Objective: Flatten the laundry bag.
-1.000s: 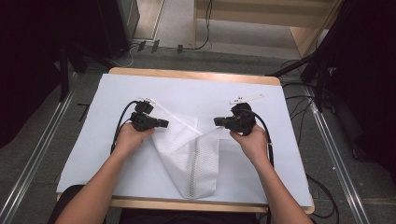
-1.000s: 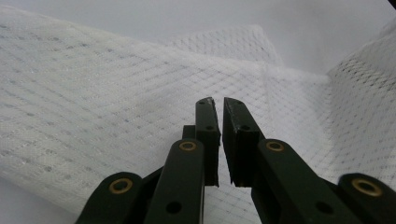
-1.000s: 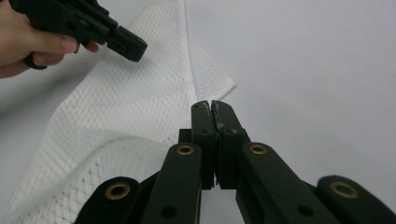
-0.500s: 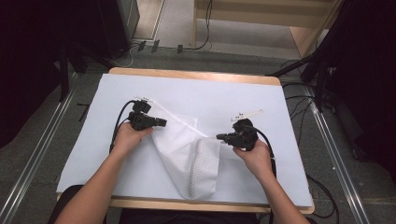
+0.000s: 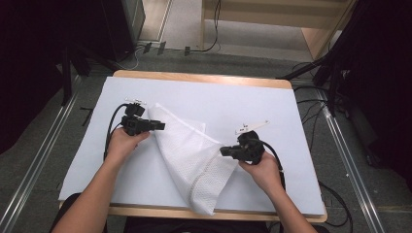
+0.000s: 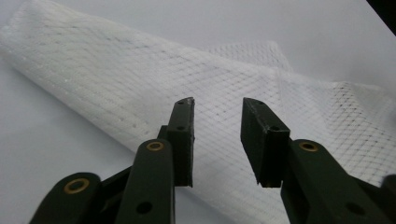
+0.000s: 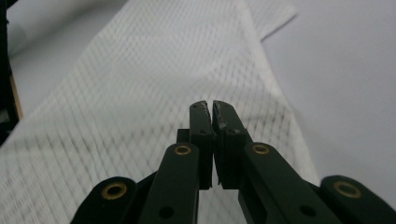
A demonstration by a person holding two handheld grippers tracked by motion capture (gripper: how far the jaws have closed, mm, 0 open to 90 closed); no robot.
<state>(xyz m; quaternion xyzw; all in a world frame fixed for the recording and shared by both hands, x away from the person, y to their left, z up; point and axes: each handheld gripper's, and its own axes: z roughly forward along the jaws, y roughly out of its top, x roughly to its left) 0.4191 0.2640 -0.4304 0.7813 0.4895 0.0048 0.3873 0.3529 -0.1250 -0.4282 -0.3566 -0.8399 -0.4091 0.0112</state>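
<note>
My left gripper has its jaws parted with a clear gap and nothing between them; the white mesh cloth lies just beyond and beneath the tips. My right gripper has its jaws pressed nearly together, and I cannot tell whether a fold of mesh is caught between them; the cloth spreads out under and ahead of them. From the high view, the cloth lies crumpled across the middle of the white table, between my left gripper at its upper left edge and my right gripper at its right edge, its lower corner reaching the near table edge.
</note>
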